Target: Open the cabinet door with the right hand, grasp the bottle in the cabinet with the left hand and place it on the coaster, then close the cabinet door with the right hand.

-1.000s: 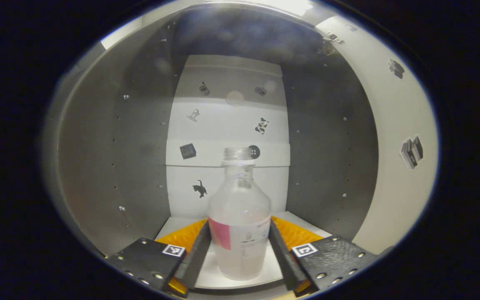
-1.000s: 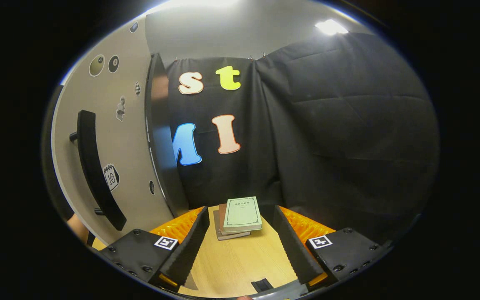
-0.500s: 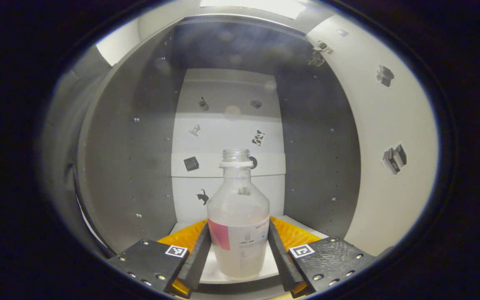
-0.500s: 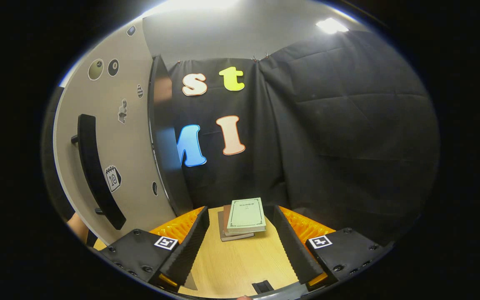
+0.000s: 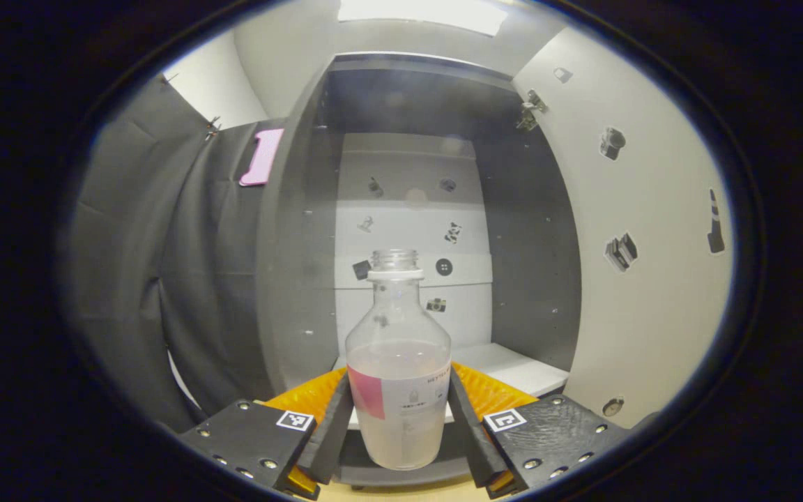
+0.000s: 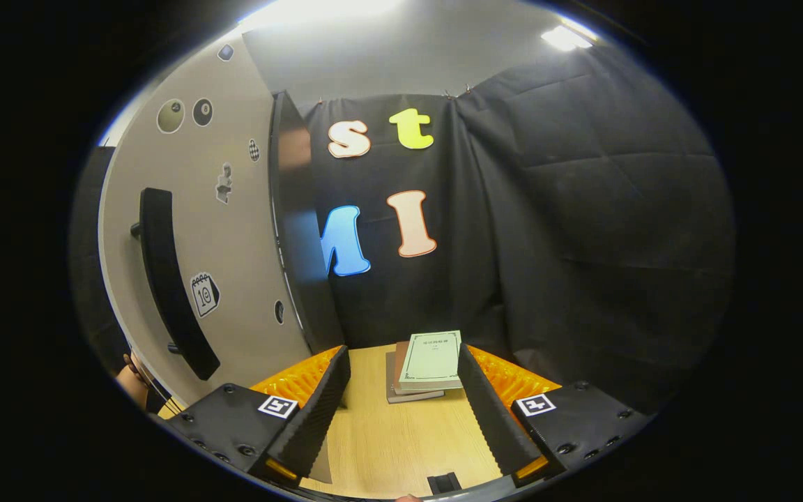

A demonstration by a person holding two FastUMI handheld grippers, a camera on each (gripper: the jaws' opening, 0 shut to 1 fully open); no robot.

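Carrying out of the open cabinet [image 5: 415,209], past its door [image 5: 645,230], keep the uncapped, partly filled bottle [image 5: 399,362] upright. Left gripper [image 5: 399,425]: 2 fingers clamp its lower body. Right gripper [image 6: 401,411] is wide, empty, above the wooden table [image 6: 401,446].

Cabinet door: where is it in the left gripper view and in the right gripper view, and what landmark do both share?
Left gripper view: the cabinet door stands open on the right side, inner face and hinge showing, beyond the held bottle.
Right gripper view: it is on the left side, outer face with its black handle showing.
Shared landmark: the black cloth wall.
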